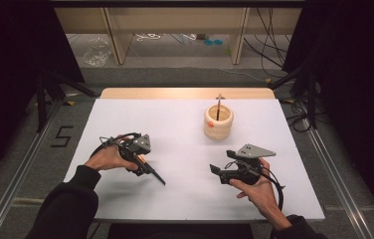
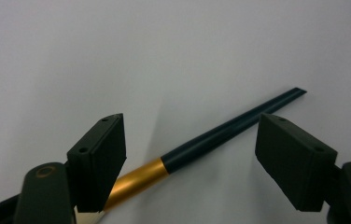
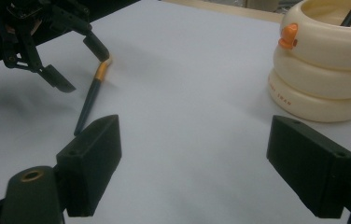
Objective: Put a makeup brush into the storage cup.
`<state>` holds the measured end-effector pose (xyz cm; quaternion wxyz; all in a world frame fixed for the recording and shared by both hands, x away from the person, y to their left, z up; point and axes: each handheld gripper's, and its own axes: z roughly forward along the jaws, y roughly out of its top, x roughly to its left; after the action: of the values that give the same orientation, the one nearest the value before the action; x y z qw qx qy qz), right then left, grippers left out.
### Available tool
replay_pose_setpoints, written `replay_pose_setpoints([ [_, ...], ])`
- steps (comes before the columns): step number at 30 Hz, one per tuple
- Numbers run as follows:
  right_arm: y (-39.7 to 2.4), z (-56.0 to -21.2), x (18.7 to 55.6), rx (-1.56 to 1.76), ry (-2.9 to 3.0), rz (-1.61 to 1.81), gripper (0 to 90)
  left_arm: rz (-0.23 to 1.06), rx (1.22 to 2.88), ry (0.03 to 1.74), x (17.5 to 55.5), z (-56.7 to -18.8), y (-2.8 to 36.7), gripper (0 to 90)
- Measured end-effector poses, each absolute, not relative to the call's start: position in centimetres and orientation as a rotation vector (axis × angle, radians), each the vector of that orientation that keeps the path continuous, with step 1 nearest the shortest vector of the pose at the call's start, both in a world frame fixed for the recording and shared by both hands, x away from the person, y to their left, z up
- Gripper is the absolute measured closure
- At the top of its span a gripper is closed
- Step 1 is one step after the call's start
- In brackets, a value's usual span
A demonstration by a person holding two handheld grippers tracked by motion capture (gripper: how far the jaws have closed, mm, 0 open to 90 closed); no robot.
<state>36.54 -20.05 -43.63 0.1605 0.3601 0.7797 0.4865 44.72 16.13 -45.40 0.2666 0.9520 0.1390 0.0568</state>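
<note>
A dark-handled brush (image 1: 153, 174) with a gold ferrule lies flat on the white table top. My left gripper (image 1: 142, 167) hangs over its ferrule end, and the brush (image 2: 220, 135) runs slantwise between the open jaws. The pads (image 2: 101, 154) stand clear of it. From the right gripper view, the left gripper (image 3: 84, 70) straddles the brush (image 3: 89, 100) near the ferrule. My right gripper (image 1: 222, 162) is held open at the front right, a little above the table, with nothing between its fingers (image 3: 194, 123).
A cream ringed holder (image 1: 218, 122) stands at the back middle-right with another brush (image 1: 218, 107) upright in it; an orange knob (image 3: 288, 35) sits on its rim. The white sheet (image 1: 175, 124) covers the table, with a wooden strip along the far edge.
</note>
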Motion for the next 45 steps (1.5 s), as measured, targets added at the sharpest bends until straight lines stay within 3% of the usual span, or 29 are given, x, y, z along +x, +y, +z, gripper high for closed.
replay_pose_setpoints([
  [20,-19.8,-43.8,36.5,1.023,2.249,1.381,20.5,0.092,2.666,0.304,45.7,-47.0,15.9,33.0],
  [45,-19.7,-43.9,36.6,1.021,2.26,1.399,21.4,0.05,2.705,0.329,45.3,-46.8,15.7,56.3],
])
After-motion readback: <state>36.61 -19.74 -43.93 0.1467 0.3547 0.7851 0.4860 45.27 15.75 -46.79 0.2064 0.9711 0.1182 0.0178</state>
